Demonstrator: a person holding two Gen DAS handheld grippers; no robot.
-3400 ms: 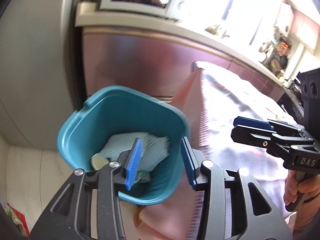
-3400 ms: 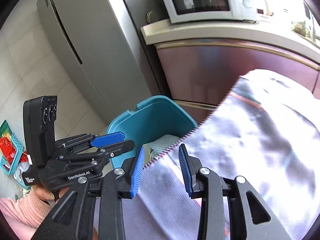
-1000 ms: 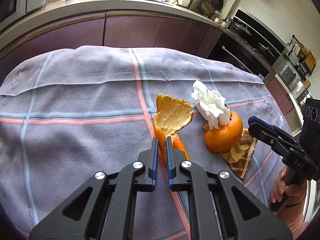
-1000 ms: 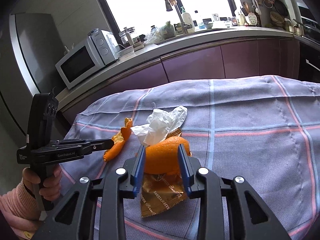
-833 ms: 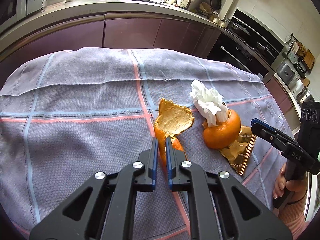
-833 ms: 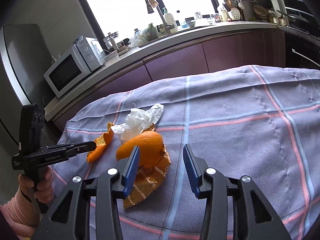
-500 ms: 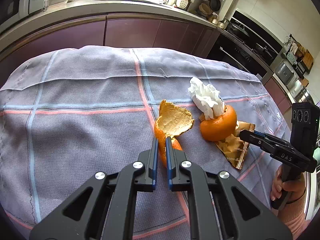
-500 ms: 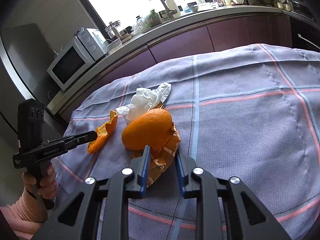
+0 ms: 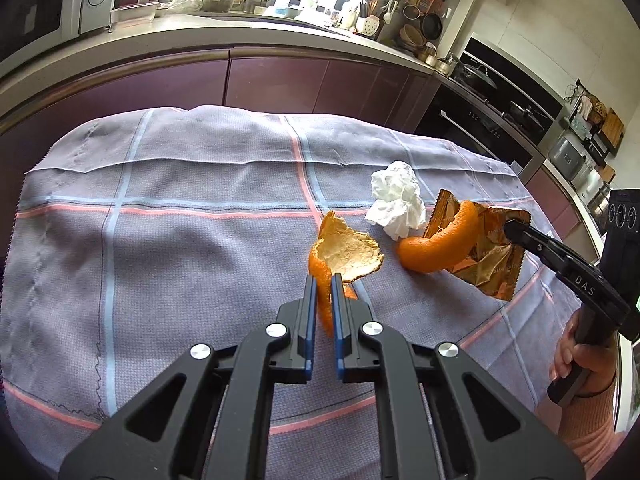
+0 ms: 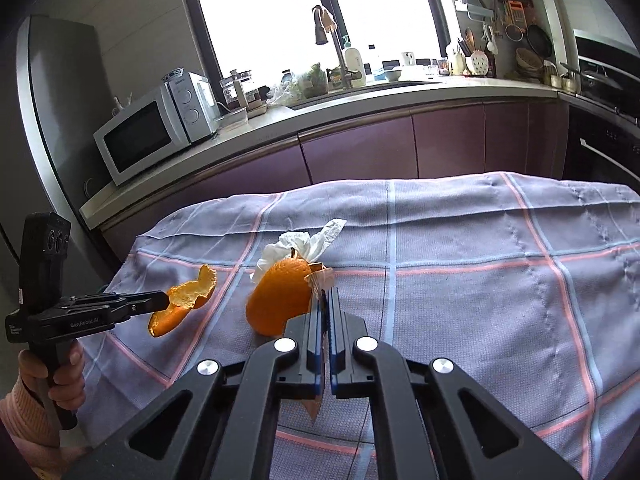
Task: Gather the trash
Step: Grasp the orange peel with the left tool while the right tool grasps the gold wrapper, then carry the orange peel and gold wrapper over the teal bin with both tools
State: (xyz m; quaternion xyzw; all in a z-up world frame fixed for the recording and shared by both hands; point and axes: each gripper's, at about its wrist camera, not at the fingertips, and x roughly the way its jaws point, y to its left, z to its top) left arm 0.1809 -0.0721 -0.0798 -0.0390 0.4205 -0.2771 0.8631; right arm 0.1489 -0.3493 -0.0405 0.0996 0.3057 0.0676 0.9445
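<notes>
- Left gripper (image 9: pixel 324 282) is clenched on a curled orange peel strip (image 9: pixel 344 252), its long axis running away from the gripper, over the purple checked tabletop cloth (image 9: pixel 180 240).
- Right gripper (image 10: pixel 325 300), jaws just closing, pinches the gold foil wrapper (image 9: pixel 486 260) standing edge-up beside a second domed orange peel (image 10: pixel 280 300).

I had the left gripper (image 9: pixel 324 280) clamped on peel (image 9: pixel 344 252), angled down. My right gripper (image 10: pixel 325 294) had just been closing and pinched the wrapper (image 9: pixel 486 258).
</notes>
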